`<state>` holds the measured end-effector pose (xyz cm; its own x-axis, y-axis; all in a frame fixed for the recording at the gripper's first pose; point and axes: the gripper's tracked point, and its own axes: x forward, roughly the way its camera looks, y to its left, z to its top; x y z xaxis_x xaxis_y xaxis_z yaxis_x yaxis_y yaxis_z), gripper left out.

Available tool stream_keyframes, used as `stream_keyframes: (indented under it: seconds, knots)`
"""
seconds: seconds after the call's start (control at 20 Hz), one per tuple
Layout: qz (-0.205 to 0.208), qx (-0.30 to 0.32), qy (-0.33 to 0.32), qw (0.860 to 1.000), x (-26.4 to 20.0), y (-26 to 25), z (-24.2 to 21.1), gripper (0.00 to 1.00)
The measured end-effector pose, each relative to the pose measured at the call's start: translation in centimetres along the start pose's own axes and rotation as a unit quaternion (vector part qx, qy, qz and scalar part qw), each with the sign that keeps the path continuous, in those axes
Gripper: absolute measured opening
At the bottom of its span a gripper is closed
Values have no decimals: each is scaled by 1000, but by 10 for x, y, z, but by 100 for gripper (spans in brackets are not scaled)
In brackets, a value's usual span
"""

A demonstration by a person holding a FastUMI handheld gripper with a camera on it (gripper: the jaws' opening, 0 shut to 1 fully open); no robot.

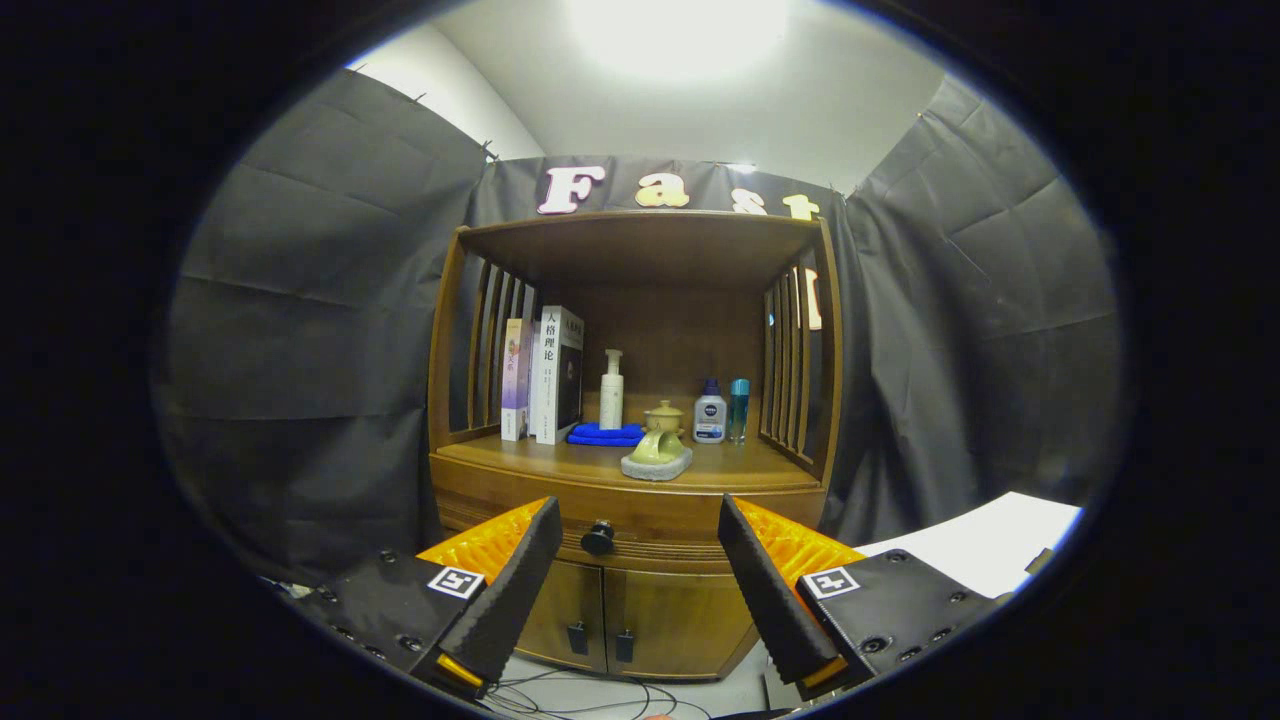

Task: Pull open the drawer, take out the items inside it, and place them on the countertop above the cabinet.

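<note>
Two-finger gripper (640,545) is hanging spread wide and holding nothing, its fingers (510,590) pointing at the brown wooden cabinet (640,590) well ahead. The closed wooden drawer (640,525) is sitting between the fingertips and beyond them, its round black knob (598,538) just at 3 o'clock of the left fingertip (not touching). Drawer contents are hidden. Below it two cabinet doors with small dark handles (597,640) are standing shut. The wooden countertop (730,465) is lying at 12 o'clock of the drawer, carrying upright books (545,375) at the 9 o'clock end, a folded blue cloth (605,434), a white pump bottle (611,390) behind it, a pale green ceramic teapot on a grey stone tray (658,452) near the front edge, and at 3 o'clock a small white bottle with blue cap (709,412) beside a slim teal bottle (738,410). Loose dark cables (600,695) are trailing on the floor at 6 o'clock.
</note>
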<state>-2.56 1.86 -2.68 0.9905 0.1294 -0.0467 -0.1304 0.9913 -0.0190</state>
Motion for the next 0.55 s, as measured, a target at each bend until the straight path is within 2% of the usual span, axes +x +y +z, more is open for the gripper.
stream_keyframes:
  seconds: [0.55]
  knots:
    - [-4,20,0,1000,0,-3,-6,100]
